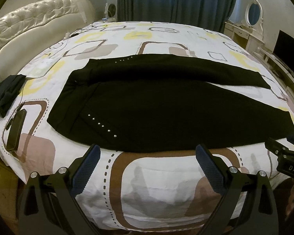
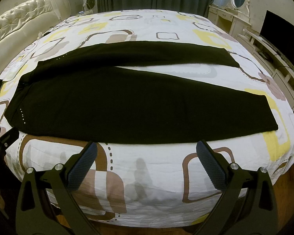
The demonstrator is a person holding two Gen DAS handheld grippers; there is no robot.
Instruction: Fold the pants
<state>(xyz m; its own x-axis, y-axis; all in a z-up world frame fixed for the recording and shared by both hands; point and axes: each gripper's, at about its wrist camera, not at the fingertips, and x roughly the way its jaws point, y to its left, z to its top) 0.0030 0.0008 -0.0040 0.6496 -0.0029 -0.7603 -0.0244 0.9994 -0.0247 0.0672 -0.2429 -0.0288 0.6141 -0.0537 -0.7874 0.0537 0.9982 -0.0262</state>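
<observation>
pants point(image 1: 147, 105) flat, unfolded on bed point(image 1: 166, 180) | left hand-held gripper point(image 1: 147, 154) spread wide, empty, near waist-side hem

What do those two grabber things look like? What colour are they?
The left gripper and the right gripper match: black angular plastic frames with round silver bolts and two flat fingers padded in bumpy dark-blue rubber. From the left wrist camera, the right one's side shows white letters "DAS". No cables or sleeves are visible.

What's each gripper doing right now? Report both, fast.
Left gripper: open, empty, short of the black pants.
Right gripper: open, empty, also short of the pants.
</observation>
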